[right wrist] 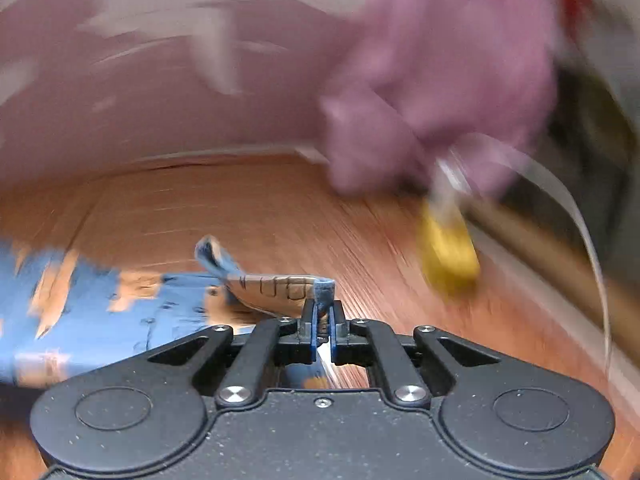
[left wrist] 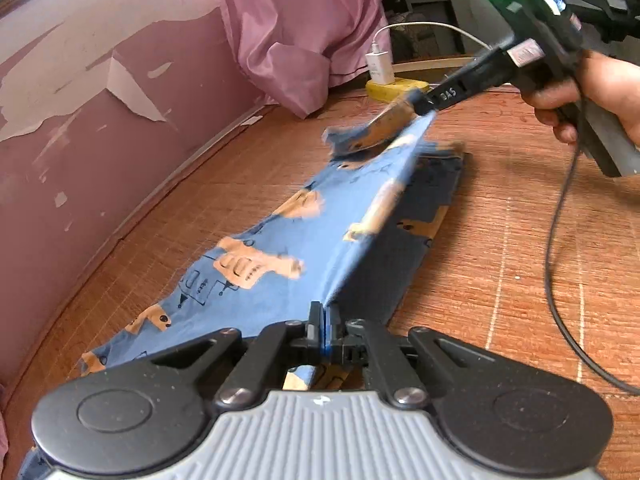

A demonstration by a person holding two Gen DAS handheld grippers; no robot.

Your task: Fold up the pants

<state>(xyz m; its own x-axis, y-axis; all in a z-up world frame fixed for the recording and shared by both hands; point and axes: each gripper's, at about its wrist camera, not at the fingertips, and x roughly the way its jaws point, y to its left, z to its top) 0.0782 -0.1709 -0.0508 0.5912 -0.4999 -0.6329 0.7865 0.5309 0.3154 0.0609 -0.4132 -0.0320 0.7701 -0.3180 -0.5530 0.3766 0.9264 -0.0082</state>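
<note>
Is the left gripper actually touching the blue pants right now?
Touching. The left wrist view shows the left gripper with its jaws shut on an edge of the blue pants, lifting it off the mat.

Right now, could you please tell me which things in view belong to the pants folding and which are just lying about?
Part of the job: blue printed pants, left gripper, right gripper.

Lying about: yellow power strip, white charger, pink curtain.

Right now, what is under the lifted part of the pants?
Under the raised layer of the pants, held up by the left gripper and right gripper, a shadowed lower layer of the pants lies flat on the woven mat. Whatever is beneath that layer is covered.
</note>
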